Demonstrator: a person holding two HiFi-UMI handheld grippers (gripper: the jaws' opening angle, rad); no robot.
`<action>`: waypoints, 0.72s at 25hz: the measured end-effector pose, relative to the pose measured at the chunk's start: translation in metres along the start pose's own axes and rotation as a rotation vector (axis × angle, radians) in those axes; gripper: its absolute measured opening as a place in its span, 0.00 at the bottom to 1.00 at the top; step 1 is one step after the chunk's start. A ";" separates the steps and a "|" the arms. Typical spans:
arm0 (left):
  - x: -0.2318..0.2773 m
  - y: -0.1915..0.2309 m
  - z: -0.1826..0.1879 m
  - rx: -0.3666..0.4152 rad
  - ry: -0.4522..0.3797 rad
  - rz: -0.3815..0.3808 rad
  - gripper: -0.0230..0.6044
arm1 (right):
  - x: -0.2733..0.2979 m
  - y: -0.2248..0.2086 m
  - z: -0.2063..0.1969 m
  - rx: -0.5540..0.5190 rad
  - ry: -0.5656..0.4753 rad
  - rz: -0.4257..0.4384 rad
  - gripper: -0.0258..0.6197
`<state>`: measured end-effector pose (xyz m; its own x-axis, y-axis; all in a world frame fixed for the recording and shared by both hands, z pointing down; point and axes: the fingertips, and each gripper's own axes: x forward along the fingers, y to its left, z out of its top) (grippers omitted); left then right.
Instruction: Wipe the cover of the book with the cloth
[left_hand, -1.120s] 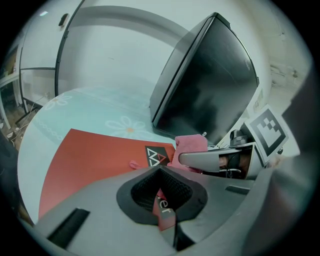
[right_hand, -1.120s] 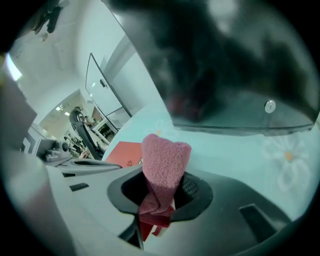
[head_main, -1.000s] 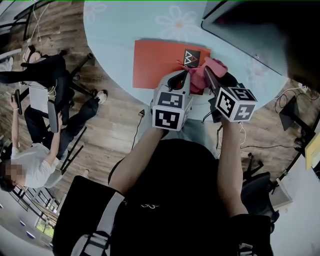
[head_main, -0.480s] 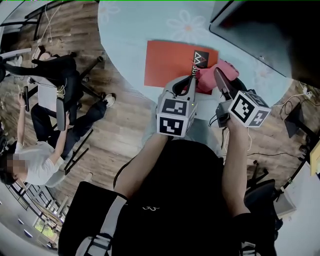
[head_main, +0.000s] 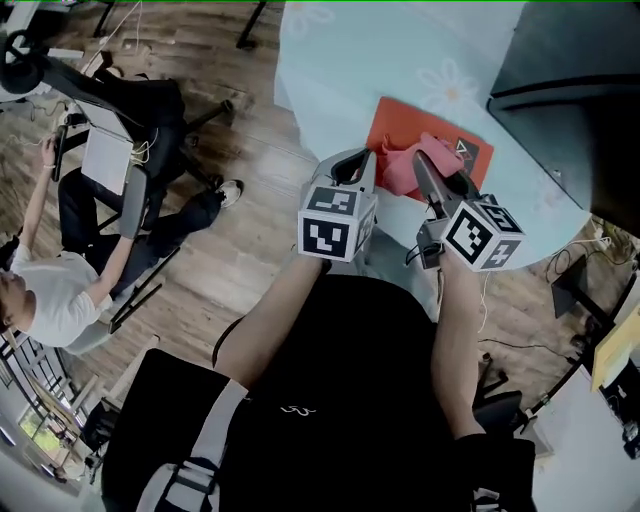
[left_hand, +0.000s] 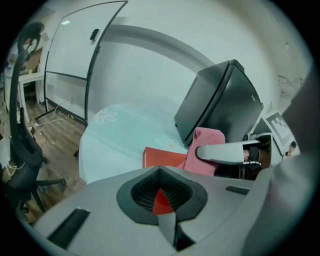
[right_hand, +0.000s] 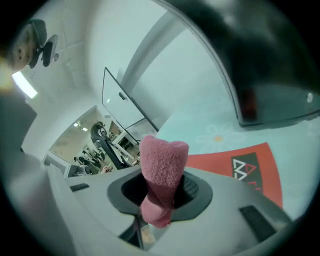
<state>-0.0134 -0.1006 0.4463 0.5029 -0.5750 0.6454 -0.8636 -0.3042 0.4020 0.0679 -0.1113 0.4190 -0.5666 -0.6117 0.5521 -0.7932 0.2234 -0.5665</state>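
Head view shows a thin red book (head_main: 400, 125) with a black logo patch, lying flat near the edge of a round pale-blue worktop (head_main: 340, 70) printed with white daisies. Both grippers reach onto it from the person's side. The left gripper (head_main: 368, 158) meets the book at its near left edge. The right gripper (head_main: 420, 162) is just beside it on the right and carries a pink terry cloth (head_main: 405, 168), bunched over the cover next to the logo patch.

In the right gripper view the fingers are clamped on the cloth. A folded hump of it stands up past the fingertips and a tail hangs back into the slot. Beyond it lie the red cover and its triangle logo.

In the left gripper view the fingers are drawn together, with a wedge of red in the dark hollow between them. It seems to be the book's edge nipped there, though the view is too tight to be sure. Past the fingertips the rest of the book lies flat, and the cloth rises beside one grey finger of the right gripper.

A large black box-shaped unit (head_main: 570, 110) stands on the worktop behind the book. Off the worktop, to the person's left, a seated person in a white top (head_main: 60, 290) is on the wood-plank floor (head_main: 230, 270).
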 end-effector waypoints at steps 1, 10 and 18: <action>-0.004 0.008 0.001 -0.014 -0.004 0.002 0.06 | 0.007 0.006 -0.003 -0.003 0.011 0.007 0.20; -0.018 0.041 -0.013 -0.061 0.033 0.002 0.06 | 0.051 0.033 -0.045 -0.057 0.127 0.006 0.20; -0.013 0.032 -0.046 -0.024 0.134 -0.031 0.06 | 0.060 0.022 -0.071 -0.026 0.140 -0.037 0.21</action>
<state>-0.0458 -0.0673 0.4804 0.5309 -0.4583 0.7128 -0.8473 -0.3013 0.4374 0.0008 -0.0896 0.4835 -0.5607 -0.5084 0.6536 -0.8189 0.2234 -0.5287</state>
